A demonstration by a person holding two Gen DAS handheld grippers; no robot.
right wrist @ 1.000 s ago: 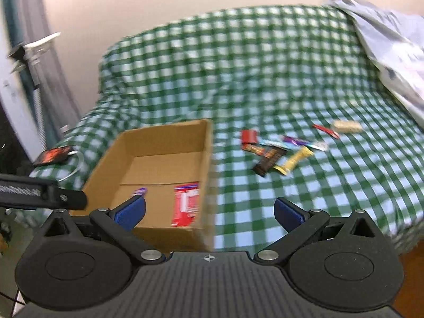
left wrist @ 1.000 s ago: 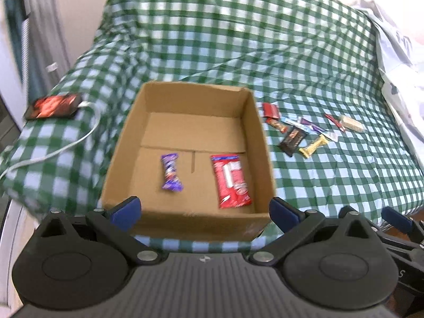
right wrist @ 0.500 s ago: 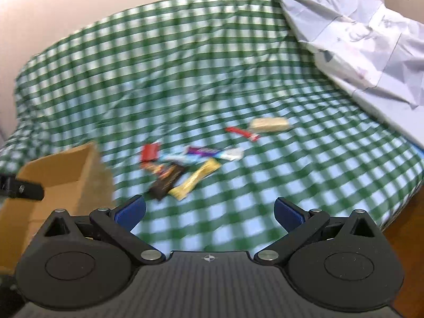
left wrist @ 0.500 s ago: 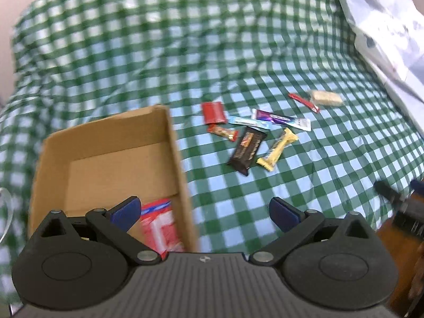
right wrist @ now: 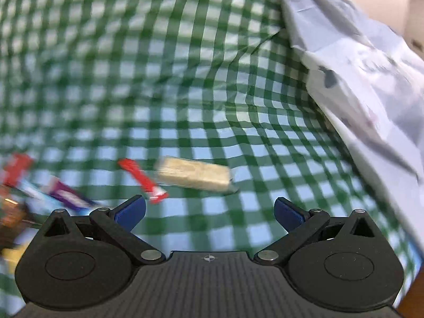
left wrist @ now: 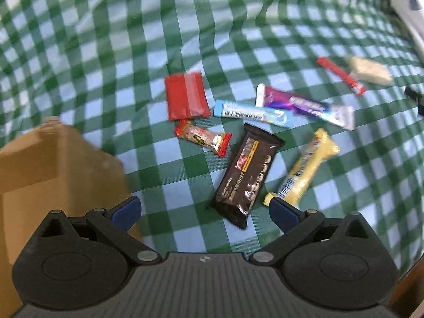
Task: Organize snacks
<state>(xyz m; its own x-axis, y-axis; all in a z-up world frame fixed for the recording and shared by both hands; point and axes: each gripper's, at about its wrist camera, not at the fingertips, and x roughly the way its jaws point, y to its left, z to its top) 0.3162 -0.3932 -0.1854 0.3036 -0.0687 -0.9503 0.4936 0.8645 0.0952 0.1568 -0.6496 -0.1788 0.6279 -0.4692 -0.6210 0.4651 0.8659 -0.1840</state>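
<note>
Lying on the green checked cloth point(left wrist: 106, 61) are the snacks. The left gripper point(left wrist: 204, 209) has its fingers spread wide, with the dark brown bar point(left wrist: 246, 175) between them. The right gripper point(right wrist: 209, 210) is spread wide too, near the pale bar point(right wrist: 193, 176). The cardboard box point(left wrist: 53, 169) sits left.
</note>
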